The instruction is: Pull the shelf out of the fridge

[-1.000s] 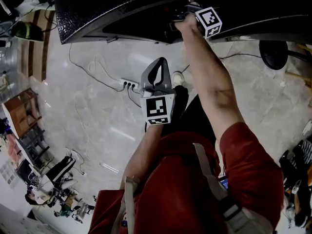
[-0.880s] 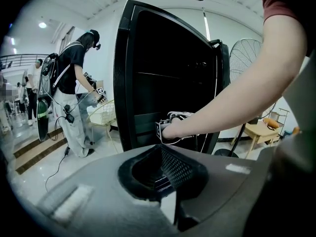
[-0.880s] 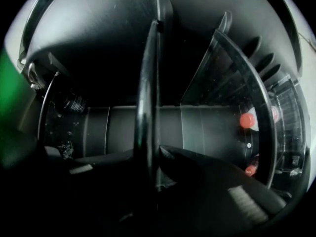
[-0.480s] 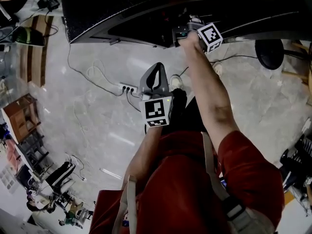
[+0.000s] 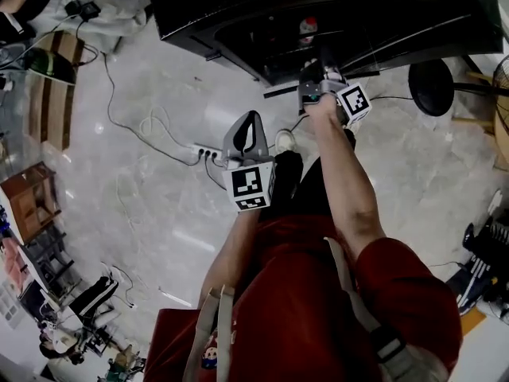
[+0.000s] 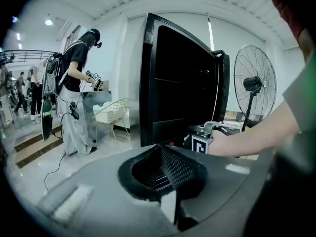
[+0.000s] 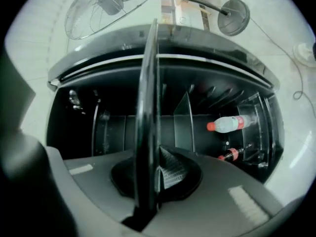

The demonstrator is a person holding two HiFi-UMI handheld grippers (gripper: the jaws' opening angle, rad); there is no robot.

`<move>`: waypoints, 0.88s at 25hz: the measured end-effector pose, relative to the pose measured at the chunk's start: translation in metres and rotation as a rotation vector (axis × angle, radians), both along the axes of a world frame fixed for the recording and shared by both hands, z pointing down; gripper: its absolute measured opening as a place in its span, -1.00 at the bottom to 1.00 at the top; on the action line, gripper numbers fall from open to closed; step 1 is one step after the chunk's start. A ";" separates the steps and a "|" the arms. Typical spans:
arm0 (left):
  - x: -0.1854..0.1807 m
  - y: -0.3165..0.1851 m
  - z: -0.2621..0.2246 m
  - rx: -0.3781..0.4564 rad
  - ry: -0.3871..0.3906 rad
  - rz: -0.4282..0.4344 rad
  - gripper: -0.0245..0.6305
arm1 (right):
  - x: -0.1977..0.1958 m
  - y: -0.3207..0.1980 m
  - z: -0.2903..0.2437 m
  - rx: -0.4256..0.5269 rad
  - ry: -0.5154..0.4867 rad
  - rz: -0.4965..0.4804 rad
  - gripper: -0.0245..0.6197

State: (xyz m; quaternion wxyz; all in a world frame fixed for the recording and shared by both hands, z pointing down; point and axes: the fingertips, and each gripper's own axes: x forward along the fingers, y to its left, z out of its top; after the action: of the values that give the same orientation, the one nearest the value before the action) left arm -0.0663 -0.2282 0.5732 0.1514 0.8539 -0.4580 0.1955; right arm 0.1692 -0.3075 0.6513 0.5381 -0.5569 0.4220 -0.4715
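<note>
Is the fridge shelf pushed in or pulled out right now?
Partly out. The right gripper is shut on the shelf, whose front edge sits clear of the fridge in the head view.

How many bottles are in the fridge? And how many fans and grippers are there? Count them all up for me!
Bottles: 2, a clear bottle and a dark bottle, both with red caps
Standing fan: 1
Grippers: 2, the left gripper and the right gripper
Total: 5
</note>
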 end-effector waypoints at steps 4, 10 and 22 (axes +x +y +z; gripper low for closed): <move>-0.012 0.009 0.004 -0.012 0.010 -0.003 -0.93 | -0.005 0.030 -0.014 -0.019 0.019 -0.012 -0.90; -0.025 0.029 0.011 -0.011 -0.001 -0.035 -0.93 | -0.005 0.085 -0.031 -0.063 0.035 -0.059 -0.90; -0.007 0.098 -0.041 0.053 -0.030 -0.126 -0.93 | 0.002 0.203 -0.080 -0.073 0.037 -0.211 -0.89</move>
State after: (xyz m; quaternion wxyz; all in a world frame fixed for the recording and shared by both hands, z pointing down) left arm -0.0733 -0.1306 0.5326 0.1340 0.8239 -0.5182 0.1862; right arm 0.1717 -0.1041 0.5717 0.4567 -0.5371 0.4709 -0.5302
